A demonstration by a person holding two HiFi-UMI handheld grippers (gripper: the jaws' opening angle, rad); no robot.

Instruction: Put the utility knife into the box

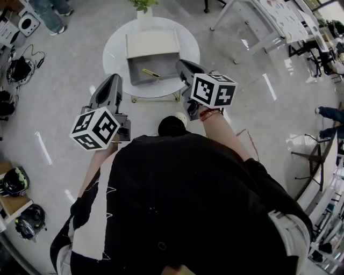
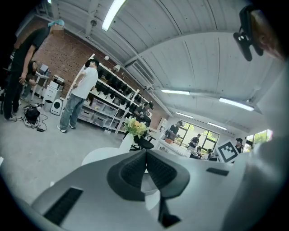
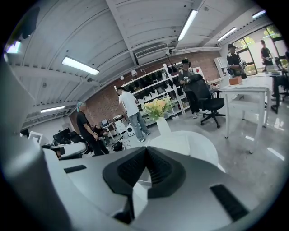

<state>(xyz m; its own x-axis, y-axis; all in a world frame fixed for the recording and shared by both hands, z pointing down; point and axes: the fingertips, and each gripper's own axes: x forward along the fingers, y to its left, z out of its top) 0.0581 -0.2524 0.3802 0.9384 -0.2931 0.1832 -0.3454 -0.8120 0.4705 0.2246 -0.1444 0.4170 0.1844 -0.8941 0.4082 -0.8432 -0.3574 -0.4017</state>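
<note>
**Knife in the box, both grippers shut and empty**

Head view: the round white worktop point(image 1: 115, 45) sits at your 12 o'clock. On it stands the open grey box point(image 1: 166, 60), its pale lid point(image 1: 152, 43) laid back toward 12 o'clock. The yellow utility knife point(image 1: 151, 73) lies on the box floor, near the wall at 6 o'clock. A white vase point(image 1: 144, 16) with greenery stands at the worktop's 12 o'clock edge. Your left gripper point(image 1: 114, 79) hangs just off the worktop's rim at 7 o'clock. Your right gripper point(image 1: 181, 65) reaches over the rim at 5 o'clock, just beside the box's right wall. Neither touches the knife.

Left gripper view: the jaws of the left gripper point(image 2: 145, 153) are pressed together with nothing between them. Beyond them, at 12 o'clock, you see the worktop point(image 2: 101, 155) and the vase point(image 2: 128, 140) with flowers.

Right gripper view: the right gripper point(image 3: 146, 151) is likewise closed, its pads meeting on nothing. The worktop point(image 3: 192, 142) spreads past the tips toward 1 o'clock, and the vase point(image 3: 163, 127) stands at 12 o'clock.
</note>
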